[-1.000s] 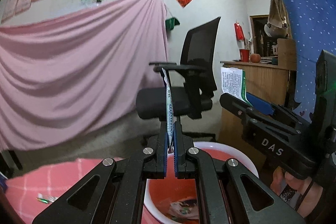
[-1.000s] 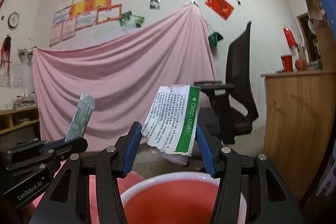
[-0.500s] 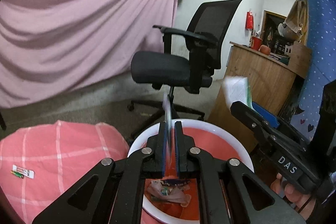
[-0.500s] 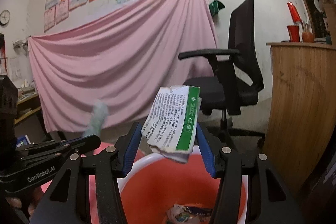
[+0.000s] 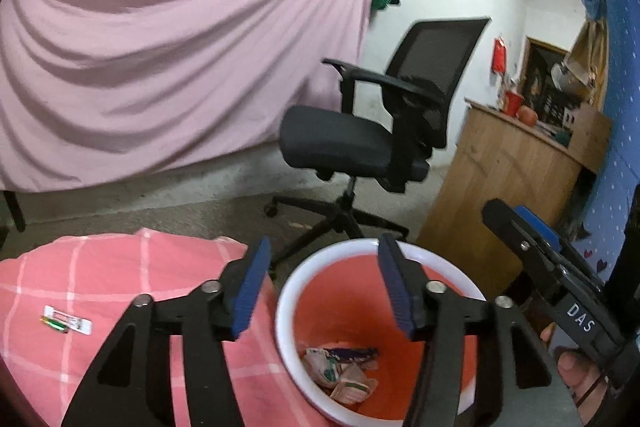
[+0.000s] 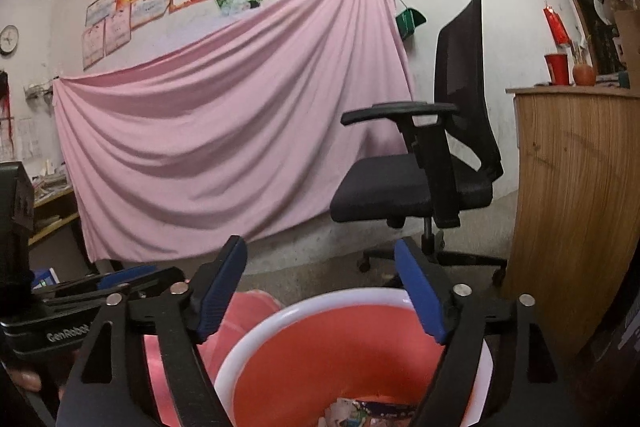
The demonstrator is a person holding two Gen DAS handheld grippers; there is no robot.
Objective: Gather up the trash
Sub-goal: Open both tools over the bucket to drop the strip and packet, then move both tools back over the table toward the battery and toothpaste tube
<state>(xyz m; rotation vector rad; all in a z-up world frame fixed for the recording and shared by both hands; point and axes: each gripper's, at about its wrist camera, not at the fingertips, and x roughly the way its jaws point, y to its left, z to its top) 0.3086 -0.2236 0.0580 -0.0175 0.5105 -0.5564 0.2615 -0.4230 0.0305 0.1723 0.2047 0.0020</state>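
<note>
At lower left of the left wrist view, a small wrapper (image 5: pixel 66 323) lies on the pink checked cloth (image 5: pixel 120 267). The left gripper (image 5: pixel 324 291), jaws spread and empty, hangs over the red bin (image 5: pixel 320 263) holding crumpled wrappers (image 5: pixel 340 371). At far right, the right gripper (image 6: pixel 320 291) is likewise agape and empty above it.

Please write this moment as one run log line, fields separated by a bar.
left gripper: open, empty | right gripper: open, empty | both over red bin | wrappers in bin | one packet on pink cloth
</note>
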